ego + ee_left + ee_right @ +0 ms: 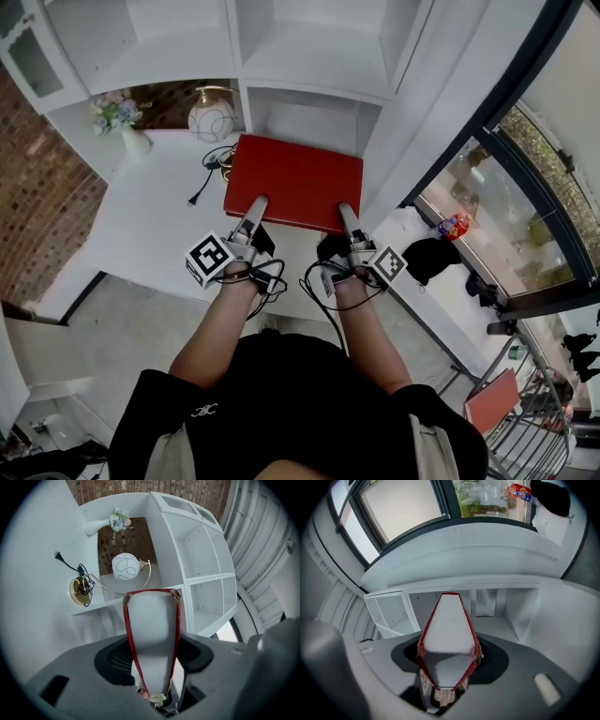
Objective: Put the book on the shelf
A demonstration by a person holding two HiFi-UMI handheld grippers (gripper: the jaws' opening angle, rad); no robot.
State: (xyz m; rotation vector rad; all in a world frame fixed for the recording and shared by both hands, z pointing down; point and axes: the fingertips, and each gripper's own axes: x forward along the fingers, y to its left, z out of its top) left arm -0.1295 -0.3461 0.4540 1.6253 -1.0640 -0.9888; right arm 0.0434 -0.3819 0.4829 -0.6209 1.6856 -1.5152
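Bright daylight from window [525, 216]; soft shadows; fisheye-warped, vignetted edges.

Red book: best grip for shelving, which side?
Near edge, from the person's side, jaws across its thickness, one gripper toward each end. The red book is wide and thin, and its far edge, facing the shelf cubby, should stay free. The left gripper and right gripper hold it so.

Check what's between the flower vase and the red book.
Head view: the globe lamp and its black cord lie between the flower vase and the red book.
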